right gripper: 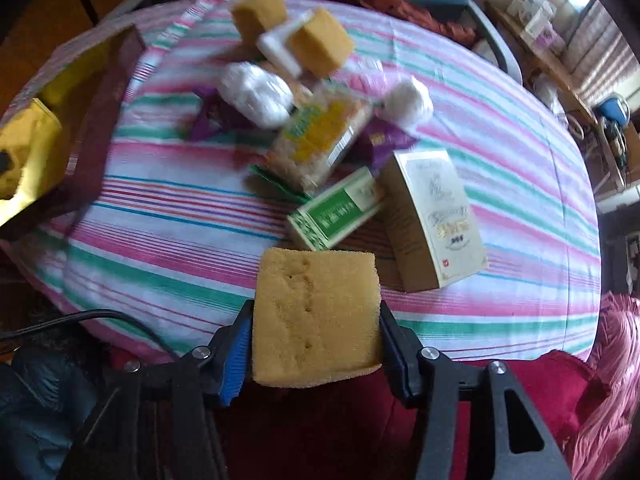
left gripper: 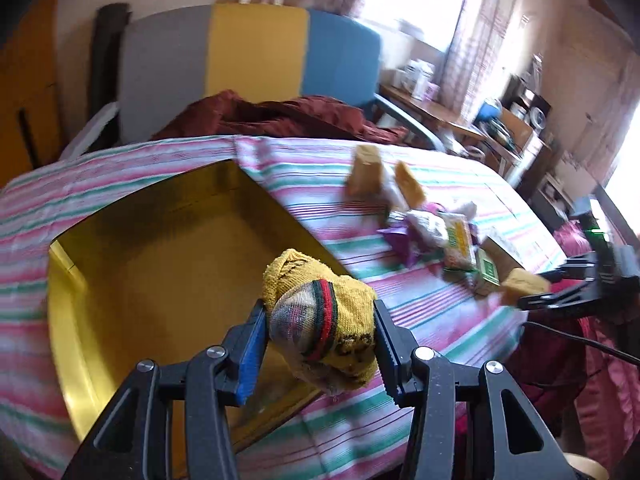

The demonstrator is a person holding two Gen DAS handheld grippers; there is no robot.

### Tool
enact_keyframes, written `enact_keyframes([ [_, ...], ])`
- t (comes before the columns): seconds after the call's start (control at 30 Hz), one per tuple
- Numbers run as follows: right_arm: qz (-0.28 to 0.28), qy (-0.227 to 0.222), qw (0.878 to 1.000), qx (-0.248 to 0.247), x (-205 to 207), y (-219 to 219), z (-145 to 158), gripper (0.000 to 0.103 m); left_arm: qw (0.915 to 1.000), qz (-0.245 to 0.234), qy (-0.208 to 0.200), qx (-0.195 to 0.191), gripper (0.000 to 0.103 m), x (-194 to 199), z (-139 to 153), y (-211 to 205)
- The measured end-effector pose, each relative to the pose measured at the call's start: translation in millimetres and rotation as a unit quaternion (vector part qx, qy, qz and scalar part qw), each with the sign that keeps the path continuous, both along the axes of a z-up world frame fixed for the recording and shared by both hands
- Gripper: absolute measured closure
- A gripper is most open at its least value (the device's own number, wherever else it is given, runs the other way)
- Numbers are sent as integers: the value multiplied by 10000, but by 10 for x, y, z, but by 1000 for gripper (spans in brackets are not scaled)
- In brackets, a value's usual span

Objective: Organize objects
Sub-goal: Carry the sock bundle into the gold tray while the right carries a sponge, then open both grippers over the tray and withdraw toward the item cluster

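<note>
Presently, a rolled yellow sock (left gripper: 320, 320) with a red and dark band is gripped between the pads of the left gripper (left gripper: 320, 336) and is held above the near edge of an open yellow-lined cardboard box (left gripper: 168, 256), which rests on the striped tablecloth (left gripper: 400, 308). The inside of the box appears bare where it can be seen.

A yellow sponge block (right gripper: 316, 316) is clamped between the pads of the right gripper (right gripper: 316, 344) at the near edge of the table. No earlier frame is supplied. Just beyond it, a green carton (right gripper: 336, 208) is seen touching a cream box (right gripper: 436, 216). Further back, a clear packet with a yellow label (right gripper: 316, 136), two white wrapped bundles (right gripper: 256, 92), purple wrappers (right gripper: 384, 140) and two more sponge blocks (right gripper: 320, 40) are heaped together. Finer detail is blurred.
</note>
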State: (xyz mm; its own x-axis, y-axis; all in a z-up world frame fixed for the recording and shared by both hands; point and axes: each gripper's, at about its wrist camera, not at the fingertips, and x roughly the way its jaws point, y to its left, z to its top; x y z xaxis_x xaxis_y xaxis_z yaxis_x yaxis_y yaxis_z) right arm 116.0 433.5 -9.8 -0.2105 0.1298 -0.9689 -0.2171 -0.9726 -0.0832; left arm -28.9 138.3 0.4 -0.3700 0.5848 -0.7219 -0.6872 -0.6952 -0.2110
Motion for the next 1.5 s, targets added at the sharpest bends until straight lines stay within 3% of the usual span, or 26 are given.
enact_keyframes([
  [0.17, 364, 975, 9932, -518, -197, -316, 466, 46, 9979, 636, 30, -148, 52, -59, -84, -484],
  [0.37, 873, 1671, 9736, -1289, -1059, -1089, 490, 46, 9895, 1333, -41, -549, 49, -79, -323, -954],
  [0.57, 1073, 1882, 9631, -1597, -1933, -1877, 325, 44, 9829, 1719, -103, -654, 41, -77, -426, -1254],
  [0.6, 1099, 2011, 9591, -1665, -2045, -1984, 327, 43, 9823, 1750, -92, -656, 33, -73, -416, -1284],
  [0.63, 1190, 2068, 9543, -1799, -2103, -2056, 352, 39, 9818, 1783, -71, -654, 25, -62, -405, -1316],
  [0.67, 1287, 2017, 9501, -2003, -2191, -2162, 300, 25, 9806, 1855, -14, -629, 21, -37, -388, -1371],
  [0.7, 1346, 1911, 9473, -2192, -2186, -2232, 306, 18, 9800, 1901, 29, -592, 17, -24, -369, -1408],
  [0.8, 1582, 1679, 9378, -2595, -2189, -2402, 218, 19, 9763, 2114, 100, -449, 16, -25, -322, -1532],
  [1.0, 1448, 1679, 9509, -2158, -1861, -2374, 157, 19, 9643, 2603, 237, -427, 15, -146, -253, -1632],
  [1.13, 1385, 2055, 9567, -1526, -1617, -2336, 213, 19, 9551, 2867, 469, -576, 4, -154, -175, -1575],
  [1.5, 1414, 2708, 9518, -268, -1223, -2350, 295, 14, 9502, 2893, 991, -598, 1, -14, 75, -1367],
])
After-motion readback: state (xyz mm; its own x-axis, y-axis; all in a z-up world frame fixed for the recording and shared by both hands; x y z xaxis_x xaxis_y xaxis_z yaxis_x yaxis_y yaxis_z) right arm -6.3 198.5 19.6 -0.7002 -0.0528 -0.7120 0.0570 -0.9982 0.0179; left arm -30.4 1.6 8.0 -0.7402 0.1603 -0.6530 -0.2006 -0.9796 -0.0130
